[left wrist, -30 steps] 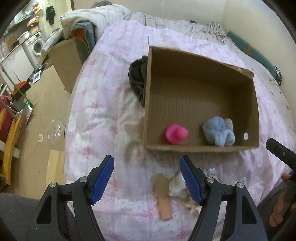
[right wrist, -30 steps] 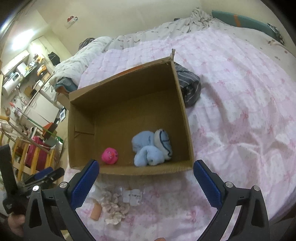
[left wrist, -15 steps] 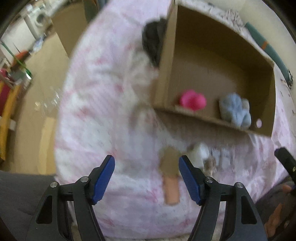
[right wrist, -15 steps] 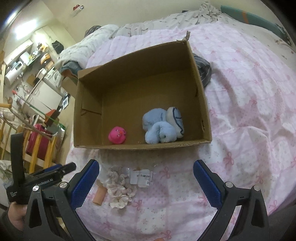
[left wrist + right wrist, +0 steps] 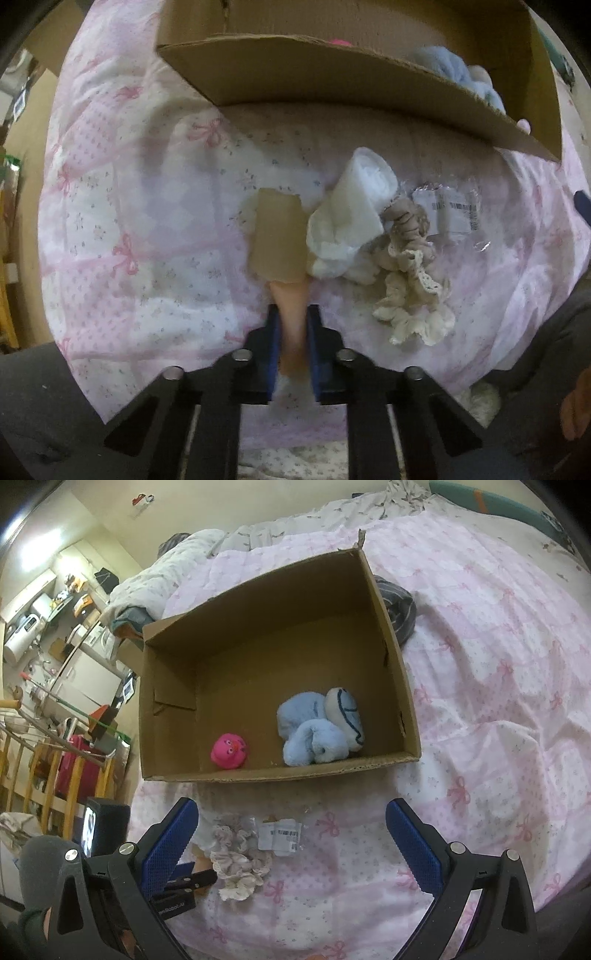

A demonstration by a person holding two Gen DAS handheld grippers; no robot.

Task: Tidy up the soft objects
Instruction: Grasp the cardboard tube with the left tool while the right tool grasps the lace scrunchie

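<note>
Left wrist straight down, close over bedspread (image 5: 122, 206), right wrist slanting from farther, both showing cardboard box (image 5: 258, 775)

Left gripper (image 5: 292, 328) pointing straight down, blue pads (image 5: 274, 343) pinching together. Right gripper (image 5: 291, 834) angling downward, jaws standing wide, nothing between pads.

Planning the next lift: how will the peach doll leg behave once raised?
Probably light and floppy: the left gripper pinches only the thin leg. The beige dress and white cloth may dangle.
</note>
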